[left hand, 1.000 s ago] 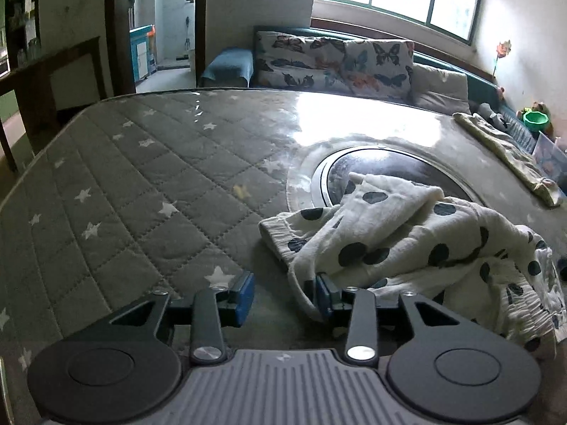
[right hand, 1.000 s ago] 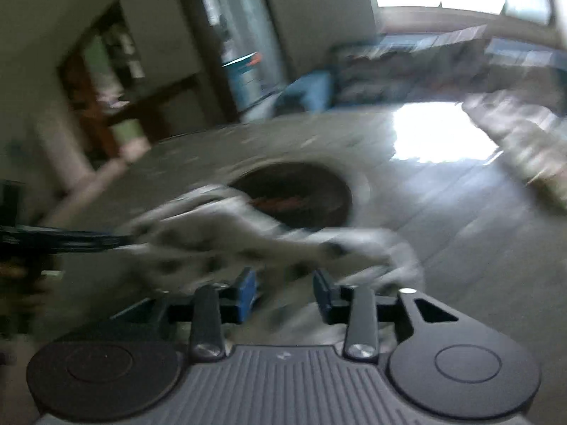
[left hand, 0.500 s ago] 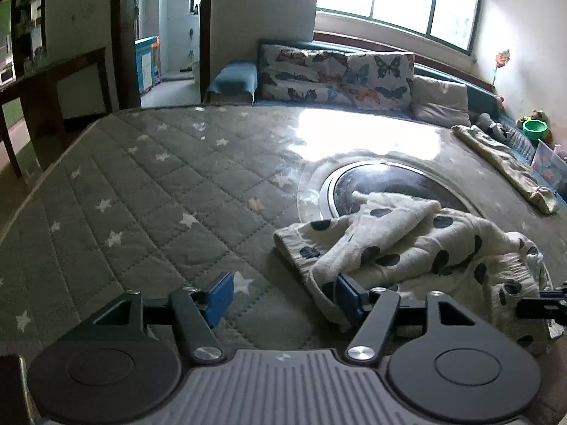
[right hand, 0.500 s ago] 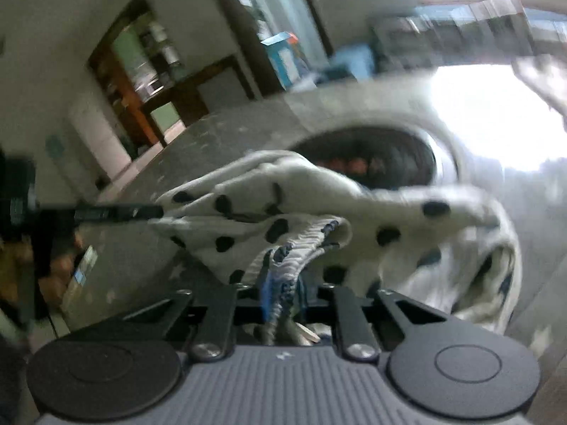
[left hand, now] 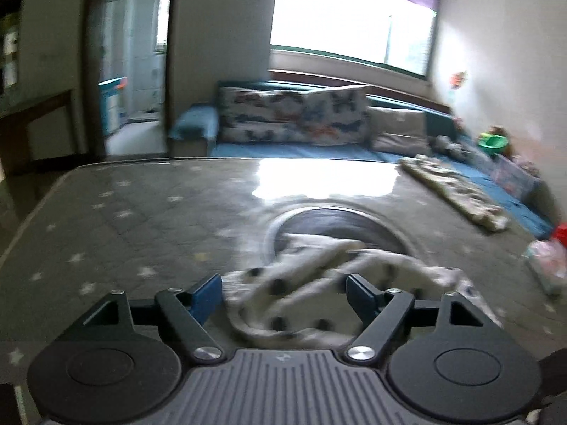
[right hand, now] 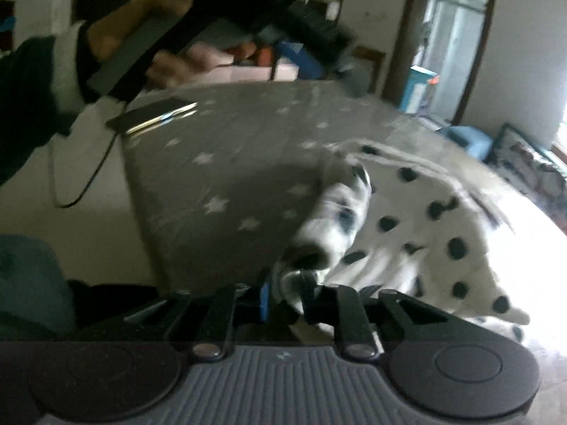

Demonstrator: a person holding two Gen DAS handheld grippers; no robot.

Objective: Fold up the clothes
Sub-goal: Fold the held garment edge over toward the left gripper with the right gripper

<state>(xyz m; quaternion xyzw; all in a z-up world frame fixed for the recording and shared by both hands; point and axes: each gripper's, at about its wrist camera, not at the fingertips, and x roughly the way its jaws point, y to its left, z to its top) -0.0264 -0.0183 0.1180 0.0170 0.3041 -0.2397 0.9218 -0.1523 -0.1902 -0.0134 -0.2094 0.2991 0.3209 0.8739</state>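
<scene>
A white garment with black dots [left hand: 304, 290] lies crumpled on the grey star-quilted table [left hand: 149, 219], partly over a round dark inset. My left gripper [left hand: 283, 295] is open and raised above the garment's near edge, touching nothing. In the right wrist view my right gripper [right hand: 288, 301] is shut on a bunched edge of the dotted garment [right hand: 418, 226] and holds it lifted off the table [right hand: 226, 177]. The left gripper also shows there, high at the upper left, held in a hand [right hand: 170, 60].
A second patterned cloth [left hand: 457, 191] lies at the table's far right edge. A sofa with butterfly cushions [left hand: 290, 120] stands behind the table. A dark flat device with a cable [right hand: 152, 117] lies at the table's corner. A red and pale packet [left hand: 549, 258] sits at the right.
My left gripper has opened wider, let go of the garment and risen away from it. My right gripper has closed on the garment's edge and swung round while lifting it.
</scene>
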